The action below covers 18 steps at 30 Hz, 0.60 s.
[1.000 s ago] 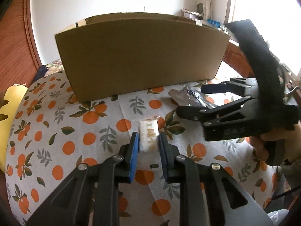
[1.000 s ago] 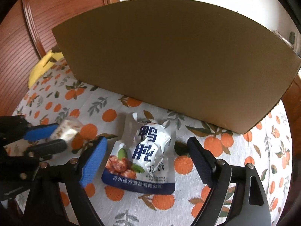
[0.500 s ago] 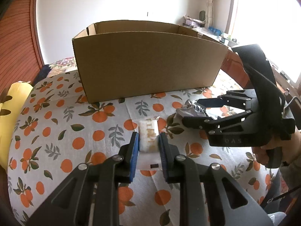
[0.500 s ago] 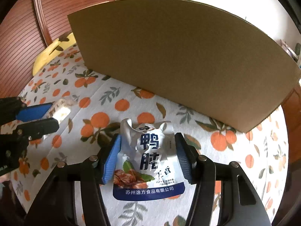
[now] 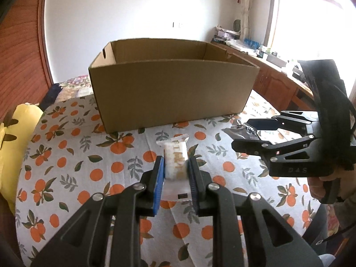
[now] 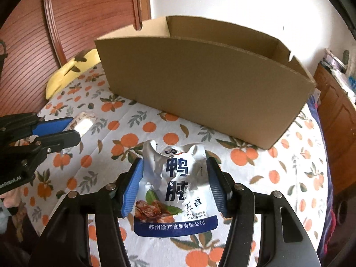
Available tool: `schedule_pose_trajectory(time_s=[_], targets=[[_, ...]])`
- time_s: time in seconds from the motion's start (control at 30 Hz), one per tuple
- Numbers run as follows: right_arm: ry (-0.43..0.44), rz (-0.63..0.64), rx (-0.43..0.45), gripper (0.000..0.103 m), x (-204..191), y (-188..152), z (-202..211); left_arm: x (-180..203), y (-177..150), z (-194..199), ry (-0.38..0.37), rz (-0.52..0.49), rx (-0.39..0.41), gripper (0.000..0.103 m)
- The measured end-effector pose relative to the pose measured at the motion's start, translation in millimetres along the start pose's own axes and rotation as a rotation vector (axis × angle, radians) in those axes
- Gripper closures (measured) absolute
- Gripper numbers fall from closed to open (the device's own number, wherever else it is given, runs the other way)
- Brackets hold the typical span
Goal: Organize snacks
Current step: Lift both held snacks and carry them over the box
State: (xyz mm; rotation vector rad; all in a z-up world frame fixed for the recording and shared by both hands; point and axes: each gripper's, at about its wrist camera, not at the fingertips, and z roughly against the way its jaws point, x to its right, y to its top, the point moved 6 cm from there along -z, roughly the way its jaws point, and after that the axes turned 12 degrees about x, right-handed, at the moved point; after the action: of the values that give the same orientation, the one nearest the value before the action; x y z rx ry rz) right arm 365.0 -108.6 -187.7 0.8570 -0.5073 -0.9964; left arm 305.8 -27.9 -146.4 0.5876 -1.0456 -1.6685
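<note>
— Before the open cardboard box, on the orange-print table: what are the two tools holding?

— The left gripper has its fingers pinched on a small white wrapped snack bar, which sticks out toward the box. The right gripper has its fingers closed against both edges of a silver-and-blue snack pouch printed with Chinese characters. Both packets look clear of the table, though I can't be sure.

— And where do they sit against the box?

— Both short of its near wall, roughly level with its rim; the bar toward the box's left half, the pouch toward its right. I can see part of the inside walls but not the floor.

— So which step is this?

— Carrying, I'd say: both snacks gripped, neither yet stowed. Next, each needs to go over the near wall and above the opening, then the fingers part so the packets drop inside.

— Any snag?

— The pouch is limp and could catch the rim.
</note>
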Motion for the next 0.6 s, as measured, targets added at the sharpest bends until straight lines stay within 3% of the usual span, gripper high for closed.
schedule_pose_trajectory(time_s=[0.6], targets=[[-0.098, -0.053, 0.103, 0.045, 12.9, 28.1, 104.4, 18.0, 51.2, 64.5, -0.035, -0.004, 0.098, 0.083]])
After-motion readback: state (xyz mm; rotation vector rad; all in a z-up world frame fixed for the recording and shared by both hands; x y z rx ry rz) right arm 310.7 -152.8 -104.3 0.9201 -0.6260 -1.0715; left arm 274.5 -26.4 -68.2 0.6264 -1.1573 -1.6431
